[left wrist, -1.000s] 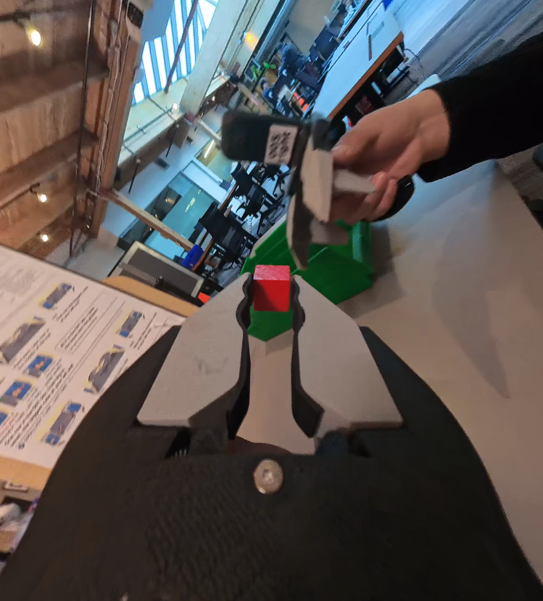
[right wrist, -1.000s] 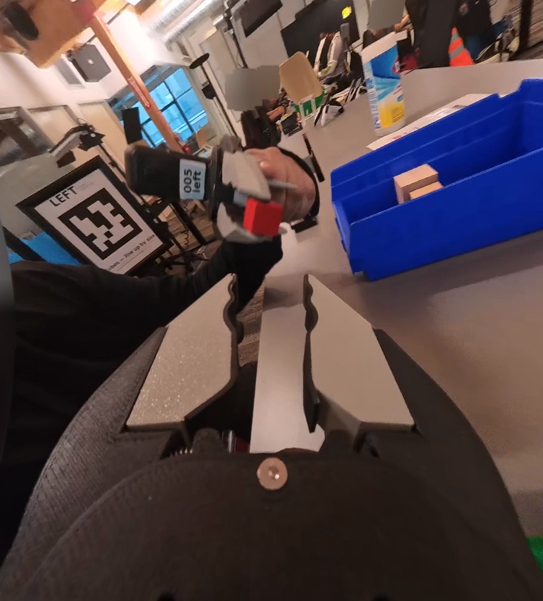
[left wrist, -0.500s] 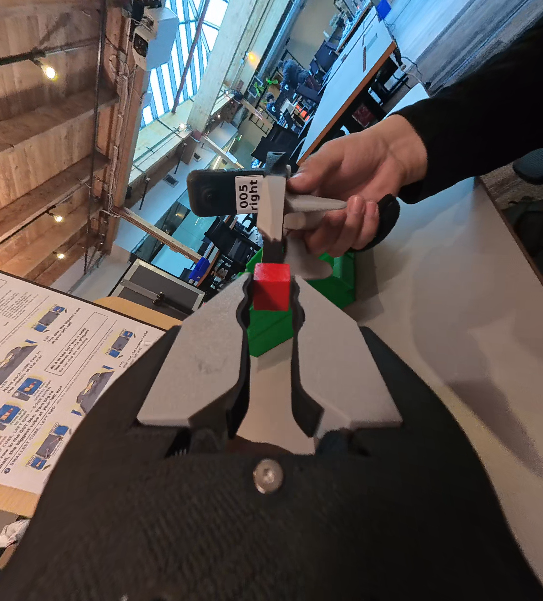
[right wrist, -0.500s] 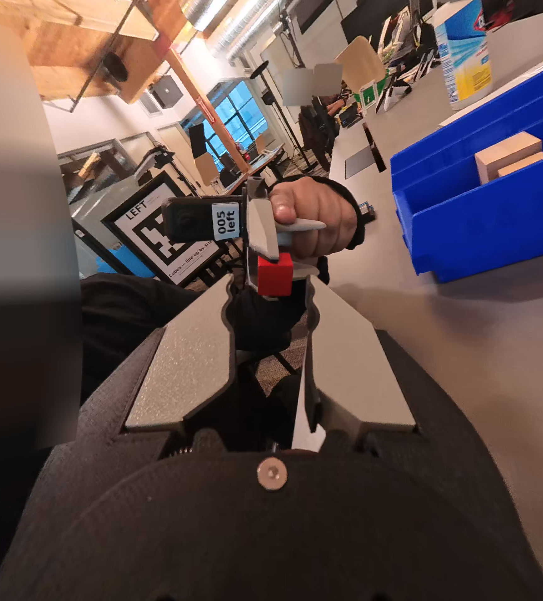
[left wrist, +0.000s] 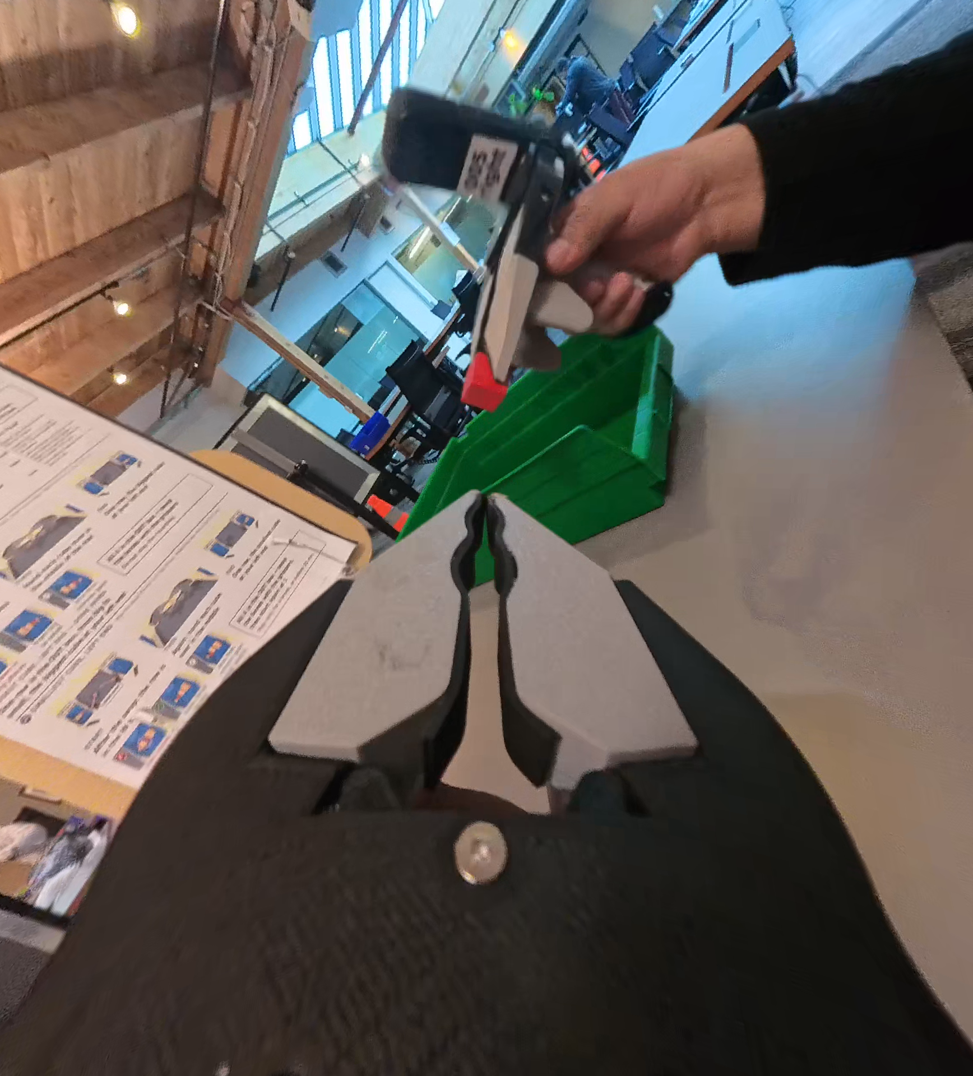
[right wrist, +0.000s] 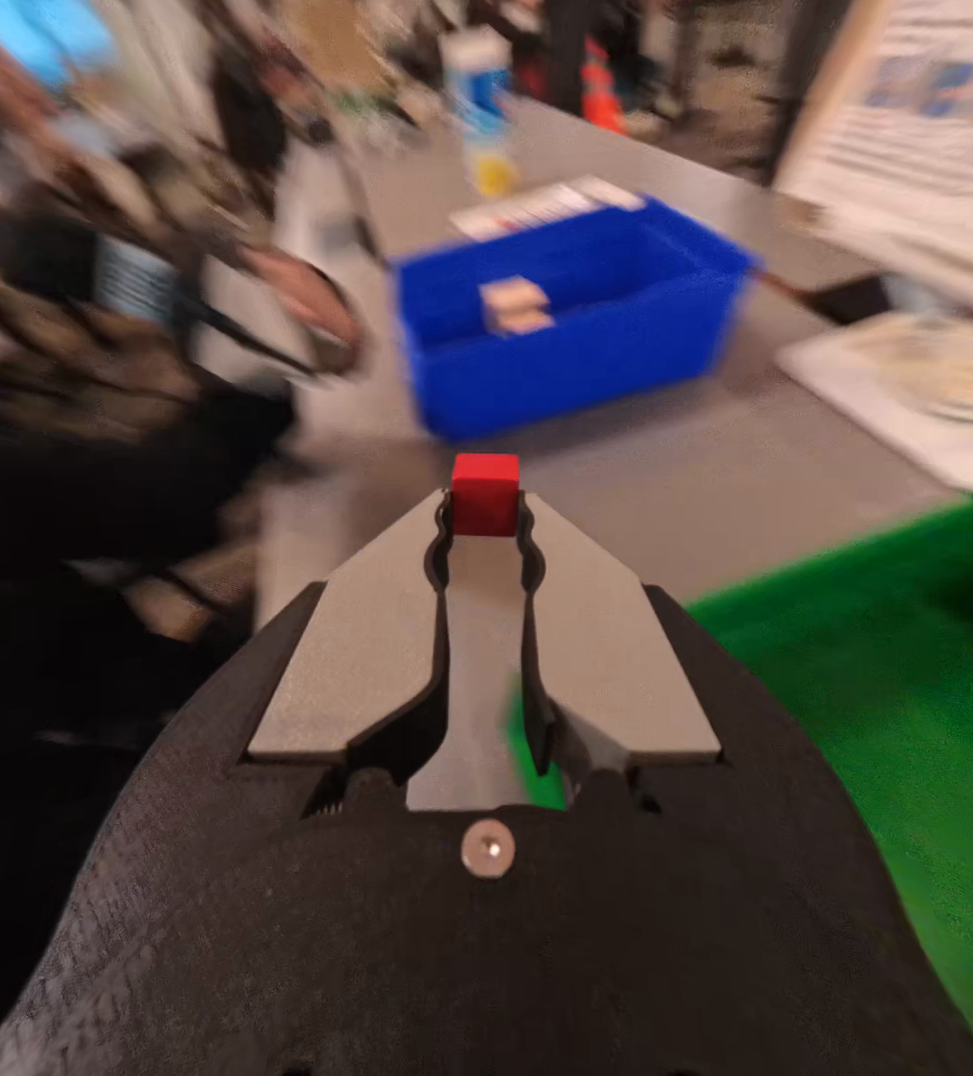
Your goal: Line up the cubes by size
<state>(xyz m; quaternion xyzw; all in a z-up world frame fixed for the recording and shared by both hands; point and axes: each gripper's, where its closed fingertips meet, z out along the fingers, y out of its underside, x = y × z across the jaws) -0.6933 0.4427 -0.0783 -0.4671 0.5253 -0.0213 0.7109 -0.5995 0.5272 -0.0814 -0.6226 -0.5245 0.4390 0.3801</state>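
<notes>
Item: red cube (right wrist: 484,502), 1 pc, pinched at tips of right gripper (right wrist: 483,509), airborne near green bin (left wrist: 565,454); blue bin (right wrist: 565,372) far, 2 wooden cubes (right wrist: 516,307) inside. Left gripper (left wrist: 485,512): fingers nearly touching, empty. Handling: hold squeeze steady, lower level onto table (left wrist: 822,524), release gently

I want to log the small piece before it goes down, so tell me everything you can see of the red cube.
The red cube is small, plain and evenly coloured, matt, with sharp edges and flat faces; its material cannot be told. It sits level, gripped at the very tip of the right gripper, whose jaws press its two opposite sides. About half of it pokes out past the tips. It is held in the air above the grey table, nothing else touching it. The left wrist view shows it near the green bin.
</notes>
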